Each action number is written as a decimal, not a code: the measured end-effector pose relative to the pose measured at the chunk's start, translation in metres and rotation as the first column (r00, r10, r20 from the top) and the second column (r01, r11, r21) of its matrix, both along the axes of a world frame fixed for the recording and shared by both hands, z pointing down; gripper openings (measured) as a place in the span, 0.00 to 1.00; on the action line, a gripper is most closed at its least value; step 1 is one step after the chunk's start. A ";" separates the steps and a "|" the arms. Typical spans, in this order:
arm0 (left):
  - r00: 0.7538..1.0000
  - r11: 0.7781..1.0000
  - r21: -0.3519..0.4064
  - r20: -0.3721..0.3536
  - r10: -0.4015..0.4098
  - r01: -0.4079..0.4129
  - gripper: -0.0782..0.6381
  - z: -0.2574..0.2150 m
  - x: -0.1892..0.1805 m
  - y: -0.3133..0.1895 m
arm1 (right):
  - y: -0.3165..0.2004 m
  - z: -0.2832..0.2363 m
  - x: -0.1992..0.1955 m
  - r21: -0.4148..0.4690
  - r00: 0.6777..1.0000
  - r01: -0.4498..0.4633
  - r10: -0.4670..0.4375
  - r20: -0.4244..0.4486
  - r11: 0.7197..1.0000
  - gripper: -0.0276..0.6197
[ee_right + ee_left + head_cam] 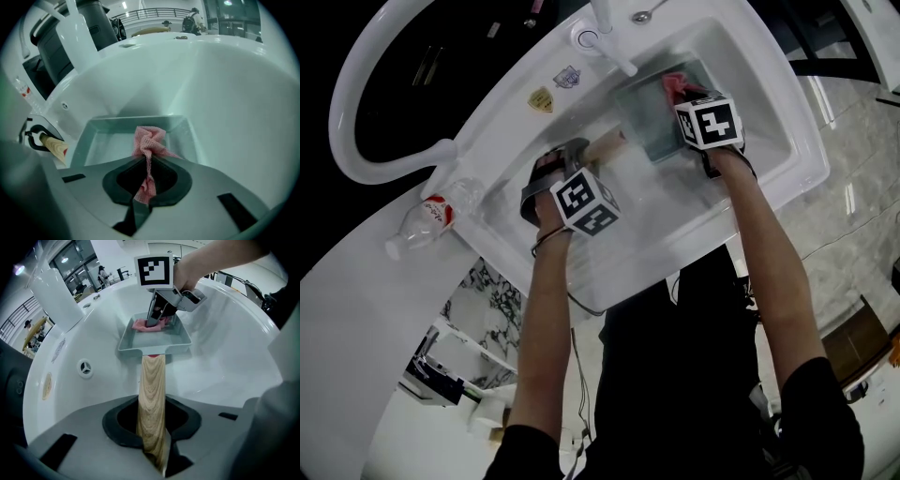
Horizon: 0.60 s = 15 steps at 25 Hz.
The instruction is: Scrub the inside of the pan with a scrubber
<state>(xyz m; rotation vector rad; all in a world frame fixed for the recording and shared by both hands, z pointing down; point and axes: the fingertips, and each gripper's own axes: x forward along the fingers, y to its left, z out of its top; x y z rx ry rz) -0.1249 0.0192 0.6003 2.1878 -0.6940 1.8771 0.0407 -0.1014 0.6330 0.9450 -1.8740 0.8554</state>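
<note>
the pan (180, 339) is a square, pale, shallow-walled vessel. it lies inside the white sink (225, 371), at upper centre of the left gripper view and at centre of the right gripper view.

left gripper (151, 425): jaws closed on the wooden handle (152, 390), which runs from the bottom centre of that view up to the near wall of the pan. right gripper (147, 176): jaws clamped on the pink mesh scrubber (149, 140). a bunched wad stands ahead of the jaws and over the pan floor; a short tail hangs back between the jaws.

handling, as judged:
- pan: rigid and probably light. the walls are smooth and likely slick in a sink, so they make a poor grip point.
- handle: matt wood, the better place to take hold. the grip sits well back from the pan body, so scrubbing pressure at the far wall may lever or twist the pan. a firm clamp is advised.
- scrubber: soft, limp and very light. it compresses under load and can slide out of the jaws if dragged hard. take hold at the gathered middle, leaving enough wad ahead of the jaws to reach floor and corners.
</note>
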 end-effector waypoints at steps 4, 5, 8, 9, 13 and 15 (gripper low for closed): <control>1.000 1.000 0.006 0.006 -0.002 0.002 0.27 0.000 0.000 -0.002 | -0.008 0.000 0.028 0.020 0.985 0.049 -0.045 -0.164 0.999 0.09; 1.000 1.000 0.008 0.006 -0.001 0.001 0.27 0.000 0.000 -0.002 | -0.005 0.000 0.028 0.005 0.983 0.070 -0.069 -0.171 0.997 0.09; 1.000 1.000 0.003 0.007 -0.003 0.003 0.27 0.002 -0.001 0.001 | 0.003 0.001 0.024 -0.016 0.968 0.151 -0.151 -0.201 0.988 0.09; 1.000 1.000 0.005 0.008 -0.004 0.004 0.27 0.002 0.000 0.001 | 0.008 0.002 0.024 -0.031 0.963 0.171 -0.173 -0.207 0.985 0.09; 1.000 1.000 0.012 0.007 -0.003 0.003 0.27 0.002 0.001 0.001 | 0.027 -0.002 -0.003 -0.056 0.956 0.267 -0.271 -0.111 0.962 0.09; 1.000 1.000 0.015 0.010 -0.002 0.002 0.27 0.002 0.000 0.000 | 0.040 -0.007 -0.022 -0.074 0.947 0.311 -0.315 -0.068 0.948 0.09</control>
